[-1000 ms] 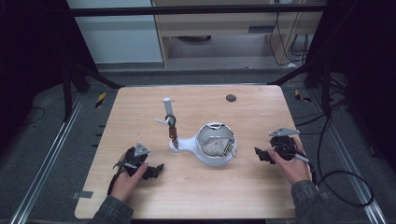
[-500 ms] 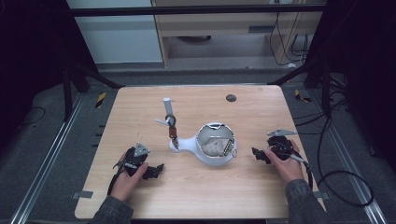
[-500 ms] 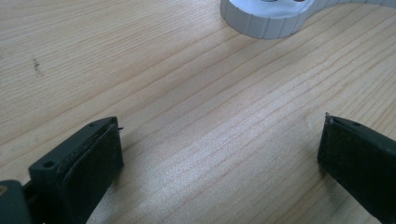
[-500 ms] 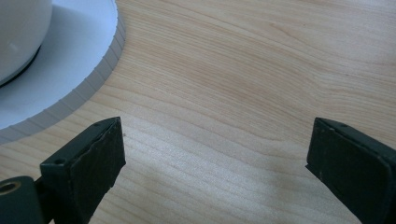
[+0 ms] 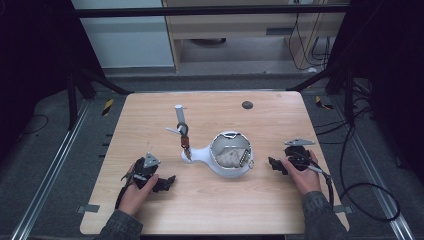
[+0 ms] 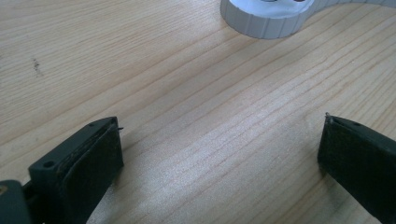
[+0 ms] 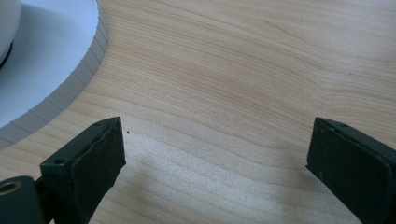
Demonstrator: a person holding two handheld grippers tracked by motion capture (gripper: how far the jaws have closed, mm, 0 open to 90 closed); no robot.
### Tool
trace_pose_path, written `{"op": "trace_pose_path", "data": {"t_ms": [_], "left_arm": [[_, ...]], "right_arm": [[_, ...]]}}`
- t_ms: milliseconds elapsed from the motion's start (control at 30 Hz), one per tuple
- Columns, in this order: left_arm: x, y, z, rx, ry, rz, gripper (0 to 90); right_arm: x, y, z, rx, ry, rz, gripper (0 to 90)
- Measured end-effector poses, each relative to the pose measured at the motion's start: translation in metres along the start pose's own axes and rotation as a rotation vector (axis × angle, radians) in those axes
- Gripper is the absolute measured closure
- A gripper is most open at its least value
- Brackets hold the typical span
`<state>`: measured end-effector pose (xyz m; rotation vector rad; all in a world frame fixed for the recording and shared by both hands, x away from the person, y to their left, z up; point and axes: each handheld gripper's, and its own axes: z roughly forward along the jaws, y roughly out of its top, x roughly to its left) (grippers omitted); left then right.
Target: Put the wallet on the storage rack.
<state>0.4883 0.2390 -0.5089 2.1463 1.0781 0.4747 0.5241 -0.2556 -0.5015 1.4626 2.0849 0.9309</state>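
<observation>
Centrally on the wooden table (image 5: 150,120): a white round holder (image 5: 231,156) with a spout-like neck toward its left, something pale and crumpled inside. Just left of that neck, a small brown-and-dark piece (image 5: 185,141), upright, touching or nearly touching the neck tip; cannot tell which. Beyond it, farther from the person, a white upright post (image 5: 178,113) with a thin arm off its side. Well beyond the holder, near the far edge, a small dark round disc (image 5: 247,105).

Left of the holder and nearer the person: left gripper (image 5: 167,182), held in the left hand (image 5: 136,189), resting low at the table, jaws toward the holder but well apart from it. Spread wide in the left gripper view (image 6: 219,144), nothing but bare wood grain between the two black pads, ribbed white rim of the holder (image 6: 266,21) at the top edge.

Right of the holder: right gripper (image 5: 272,164), in the right hand (image 5: 304,172), near the holder's right side, not touching. Likewise spread wide in the right gripper view (image 7: 215,154), gripping nothing, bare table between the pads, ribbed white rim of the holder (image 7: 70,84) curving in at upper left. Black cable (image 5: 350,197) trailing off the table's right edge.
</observation>
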Motion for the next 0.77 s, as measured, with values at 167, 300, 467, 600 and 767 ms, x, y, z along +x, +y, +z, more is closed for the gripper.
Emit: {"op": "trace_pose_path", "data": {"t_ms": [167,300,467,600,767], "left_arm": [[0.0,0.0,0.0,0.0,0.0,0.0,0.0],[0.0,0.0,0.0,0.0,0.0,0.0,0.0],[0.0,0.0,0.0,0.0,0.0,0.0,0.0],[0.0,0.0,0.0,0.0,0.0,0.0,0.0],[0.0,0.0,0.0,-0.001,-0.001,0.0,0.0]], "right_arm": [[-0.001,-0.003,0.004,0.007,-0.004,0.008,4.2],[0.0,-0.004,0.007,0.005,-0.011,0.011,3.7],[0.005,-0.004,0.01,-0.002,-0.034,0.004,2.7],[0.008,-0.005,0.01,0.005,-0.055,-0.002,2.0],[0.013,-0.008,0.007,0.004,-0.065,0.012,2.1]]}}
